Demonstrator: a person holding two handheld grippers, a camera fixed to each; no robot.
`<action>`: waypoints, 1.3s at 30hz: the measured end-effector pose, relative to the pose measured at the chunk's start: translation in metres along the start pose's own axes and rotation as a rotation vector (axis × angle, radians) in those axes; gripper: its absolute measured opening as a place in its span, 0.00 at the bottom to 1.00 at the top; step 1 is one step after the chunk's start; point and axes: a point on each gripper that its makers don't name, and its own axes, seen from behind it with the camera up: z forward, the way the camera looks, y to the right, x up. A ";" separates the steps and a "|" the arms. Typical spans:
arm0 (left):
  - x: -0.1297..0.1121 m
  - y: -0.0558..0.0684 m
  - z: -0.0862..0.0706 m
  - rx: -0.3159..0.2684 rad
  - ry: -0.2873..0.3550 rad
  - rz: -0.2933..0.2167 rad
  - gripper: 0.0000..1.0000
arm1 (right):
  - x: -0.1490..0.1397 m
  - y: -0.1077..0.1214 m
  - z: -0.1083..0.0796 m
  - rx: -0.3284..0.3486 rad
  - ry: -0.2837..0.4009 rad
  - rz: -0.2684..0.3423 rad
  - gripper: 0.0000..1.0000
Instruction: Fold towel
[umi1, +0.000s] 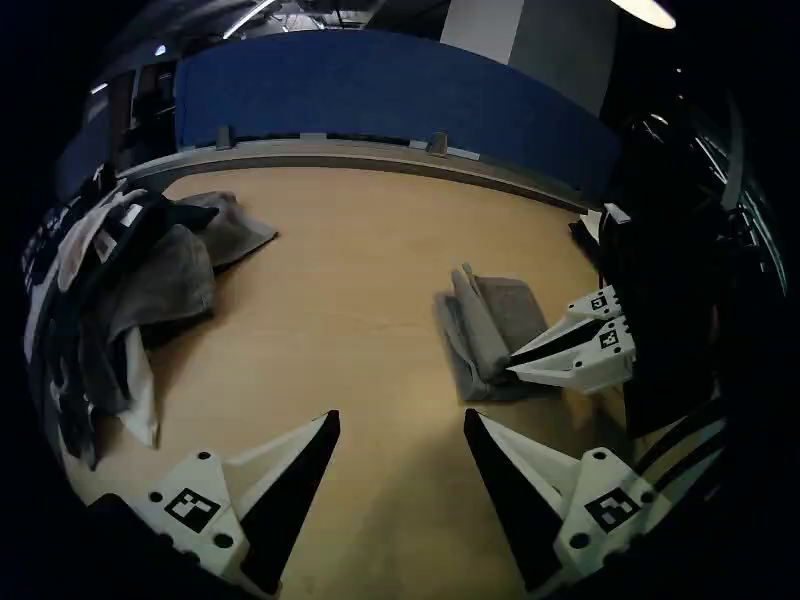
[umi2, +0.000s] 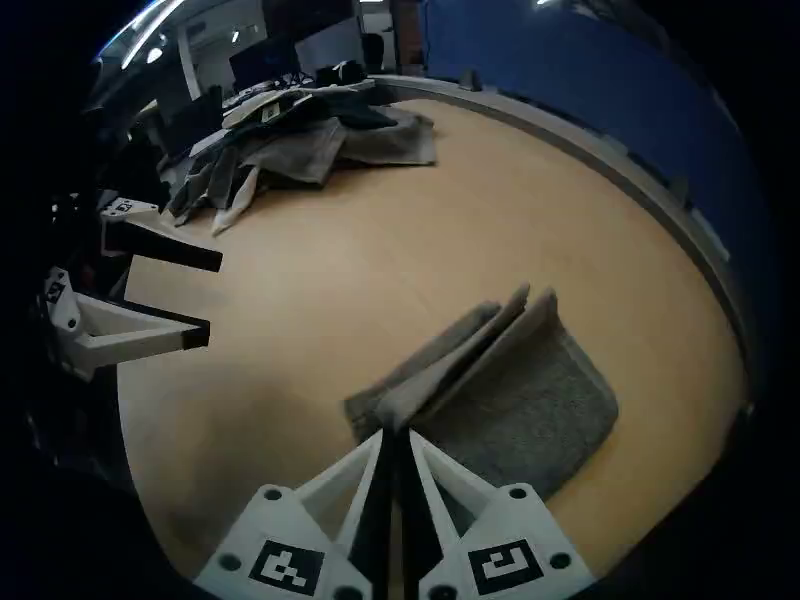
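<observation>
Nearest you in the right gripper view, your right gripper (umi2: 397, 438) has its fingers squeezed together with barely a sliver between them. The tips sit right at the near corner of the towel (umi2: 530, 410). It looks like they've got a fold of it pinched, since a raised ridge of cloth runs straight out from them, but the view's dark down there so take that with a grain of salt.

The towel is grey, folded into a small rectangle, and lies flat on the wooden table (umi2: 330, 260) just ahead of that gripper, toward the table's right side in this view.

Your left gripper (umi1: 401, 414) is spread wide, nothing between the fingers, hanging over bare tabletop. From its view, the towel (umi1: 510, 305) is ahead and to the right. The right gripper (umi1: 512, 362) comes in from the right edge and touches the towel's near side. From the right gripper view, the left gripper (umi2: 213, 298) sits off to the left, well apart from the towel.

Farther back there's a messy pile (umi1: 150, 280) of grey and dark cloth heaped at the table's left end, well clear of the folded one. Behind the table runs a blue partition (umi1: 400, 90).
</observation>
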 end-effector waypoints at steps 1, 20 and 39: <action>0.000 0.000 0.000 -0.001 0.000 0.000 0.92 | 0.001 0.001 -0.001 -0.002 0.004 -0.001 0.04; 0.000 0.002 0.006 0.006 -0.010 0.008 0.92 | -0.006 0.038 -0.049 -0.123 0.100 0.073 0.88; 0.007 0.011 0.005 0.000 -0.006 0.019 0.92 | -0.045 0.047 -0.063 -0.173 0.096 0.148 0.91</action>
